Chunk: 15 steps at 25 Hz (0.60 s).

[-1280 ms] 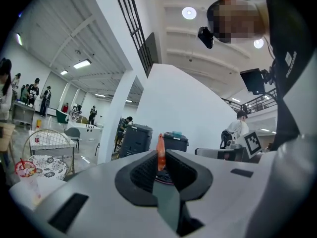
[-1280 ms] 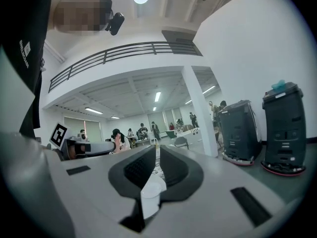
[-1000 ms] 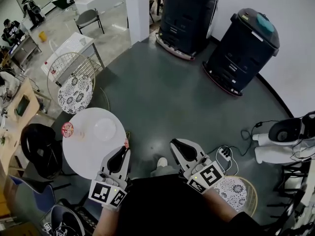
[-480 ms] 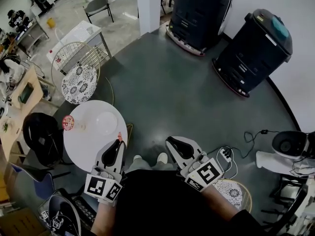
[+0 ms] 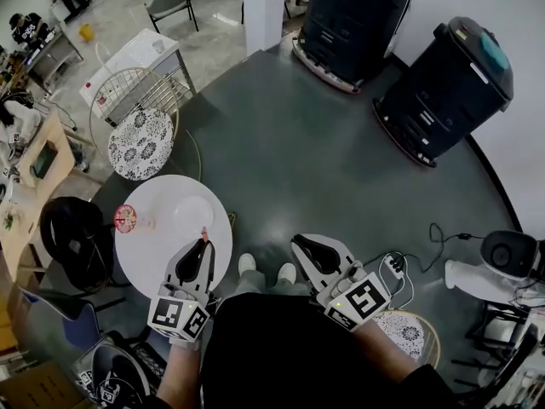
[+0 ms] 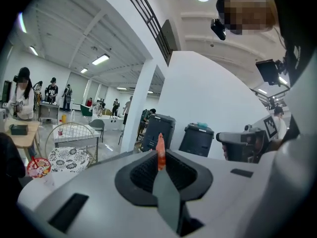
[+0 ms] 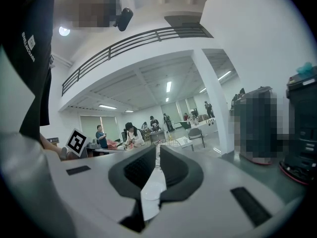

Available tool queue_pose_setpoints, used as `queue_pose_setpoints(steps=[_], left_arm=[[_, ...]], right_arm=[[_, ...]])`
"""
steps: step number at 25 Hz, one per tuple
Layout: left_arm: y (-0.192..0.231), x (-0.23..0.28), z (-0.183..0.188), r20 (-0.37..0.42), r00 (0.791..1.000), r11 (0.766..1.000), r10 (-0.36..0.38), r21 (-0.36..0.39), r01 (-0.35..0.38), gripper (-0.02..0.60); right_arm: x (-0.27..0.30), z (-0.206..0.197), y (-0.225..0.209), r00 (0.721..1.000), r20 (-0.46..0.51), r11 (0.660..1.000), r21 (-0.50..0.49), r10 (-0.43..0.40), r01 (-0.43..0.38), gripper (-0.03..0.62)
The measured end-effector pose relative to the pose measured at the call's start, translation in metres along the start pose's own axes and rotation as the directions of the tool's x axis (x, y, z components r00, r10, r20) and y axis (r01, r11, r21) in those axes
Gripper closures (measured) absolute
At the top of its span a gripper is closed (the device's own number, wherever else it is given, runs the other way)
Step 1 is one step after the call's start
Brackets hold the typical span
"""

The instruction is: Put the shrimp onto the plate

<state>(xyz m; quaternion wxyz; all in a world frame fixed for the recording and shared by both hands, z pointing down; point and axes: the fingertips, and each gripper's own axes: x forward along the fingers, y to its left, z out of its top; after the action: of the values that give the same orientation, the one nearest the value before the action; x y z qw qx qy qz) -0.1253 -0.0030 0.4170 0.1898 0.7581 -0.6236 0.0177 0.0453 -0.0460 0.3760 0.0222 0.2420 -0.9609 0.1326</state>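
Grey concrete floor surrounds a round white table (image 5: 140,250) at lower left of the head view, which bears a pale plate (image 5: 192,215). The left gripper (image 5: 203,243) hangs over the table's near edge with its jaws clamped on the orange shrimp (image 6: 160,155), just short of the plate and evidently positioned for delivery. The right gripper (image 5: 299,245) is off the table, jaws together on nothing, apparently kept clear.

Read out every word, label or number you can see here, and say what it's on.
Nothing reads clearly.
White print on the black garment: too small to read.
Print on the pink disc: blurred.
Square markers on the left cube and right cube: patterns, no words.
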Motion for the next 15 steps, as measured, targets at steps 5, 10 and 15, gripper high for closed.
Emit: queue_pose_setpoints(steps=[5,10,15], left_arm=[[0.035,0.013,-0.014,-0.037,0.999,1.0,-0.003,-0.015,0.003,0.529],[0.066,0.026,-0.034,-0.079,0.997,0.999,0.005,-0.053,-0.01,0.529],[0.092,0.04,-0.057,-0.137,0.991,0.998,0.004,-0.066,-0.013,0.529]], right_arm=[[0.022,0.005,0.003,1.0,-0.017,1.0,-0.026,0.0,0.0,0.559],[0.036,0.002,0.0,0.999,-0.042,0.999,-0.044,-0.023,0.021,0.559],[0.048,0.001,-0.004,0.997,-0.056,0.998,-0.057,-0.045,0.042,0.559]])
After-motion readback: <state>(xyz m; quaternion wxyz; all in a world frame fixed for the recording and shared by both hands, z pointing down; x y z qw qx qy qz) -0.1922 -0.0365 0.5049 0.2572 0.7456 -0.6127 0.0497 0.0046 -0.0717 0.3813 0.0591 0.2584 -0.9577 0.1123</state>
